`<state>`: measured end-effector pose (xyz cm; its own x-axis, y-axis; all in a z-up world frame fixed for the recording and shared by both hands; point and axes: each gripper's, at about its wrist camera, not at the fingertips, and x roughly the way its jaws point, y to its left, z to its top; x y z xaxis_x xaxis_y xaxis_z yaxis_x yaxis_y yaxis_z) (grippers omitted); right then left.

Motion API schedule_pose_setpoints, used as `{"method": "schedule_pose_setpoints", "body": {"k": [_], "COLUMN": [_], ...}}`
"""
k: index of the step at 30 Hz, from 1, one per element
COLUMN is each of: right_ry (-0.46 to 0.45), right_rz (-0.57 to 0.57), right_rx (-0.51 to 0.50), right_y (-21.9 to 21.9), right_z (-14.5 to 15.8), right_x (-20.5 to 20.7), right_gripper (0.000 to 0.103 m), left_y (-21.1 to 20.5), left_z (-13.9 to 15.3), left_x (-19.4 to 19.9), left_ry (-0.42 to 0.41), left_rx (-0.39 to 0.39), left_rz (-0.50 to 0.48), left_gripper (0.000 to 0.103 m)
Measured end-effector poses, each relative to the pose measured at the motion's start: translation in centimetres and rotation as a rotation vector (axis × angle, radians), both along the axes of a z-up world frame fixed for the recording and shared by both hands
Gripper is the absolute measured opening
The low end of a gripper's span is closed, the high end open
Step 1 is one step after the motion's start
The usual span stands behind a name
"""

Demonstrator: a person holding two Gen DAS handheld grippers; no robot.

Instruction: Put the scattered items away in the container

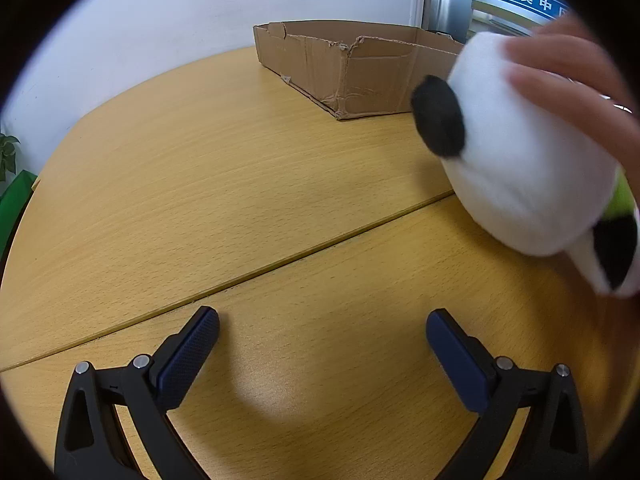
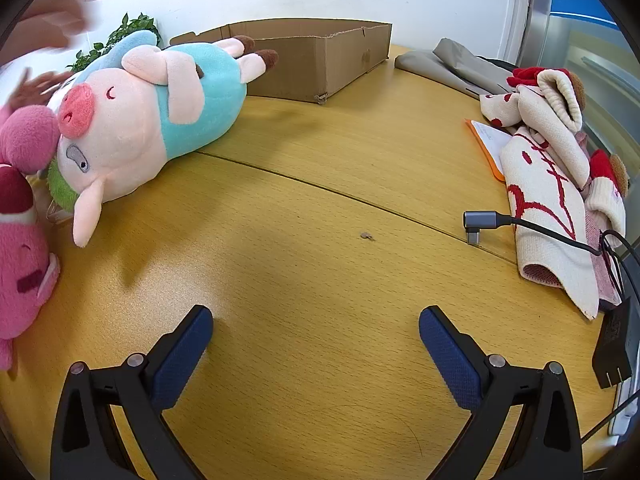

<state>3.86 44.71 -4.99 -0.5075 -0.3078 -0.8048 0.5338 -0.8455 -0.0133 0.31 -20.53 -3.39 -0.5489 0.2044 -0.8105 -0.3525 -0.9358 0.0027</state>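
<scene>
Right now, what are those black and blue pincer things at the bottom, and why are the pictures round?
Those are two claws that a person holds, one in each hand. Each carries a wide-eyed camera, which bends the picture round. One picture looks along the left claw, the other along the right claw. Both are open and hold nothing. On the wooden table lie a pig plush, a pink plush, knitted cloth and a cable. A bare hand touches a white and black plush. The cardboard box at the back waits for toys.

Three plush toys: panda (image 1: 532,152), pig (image 2: 148,120), pink one (image 2: 24,240); one cardboard box (image 2: 316,56); one cable (image 2: 520,224).
</scene>
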Motion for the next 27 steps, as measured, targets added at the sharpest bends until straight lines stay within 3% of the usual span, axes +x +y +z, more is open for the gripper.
{"method": "schedule_pose_setpoints", "body": {"k": [27], "right_ry": [0.000], "right_rz": [0.000], "right_rx": [0.000], "right_y": [0.00], "right_z": [0.00], "right_x": [-0.01], "right_gripper": [0.103], "left_y": [0.22], "left_z": [-0.34], "left_x": [0.10], "left_ry": [0.000], "left_rx": [0.000], "left_rz": [0.000], "left_gripper": [0.103]}}
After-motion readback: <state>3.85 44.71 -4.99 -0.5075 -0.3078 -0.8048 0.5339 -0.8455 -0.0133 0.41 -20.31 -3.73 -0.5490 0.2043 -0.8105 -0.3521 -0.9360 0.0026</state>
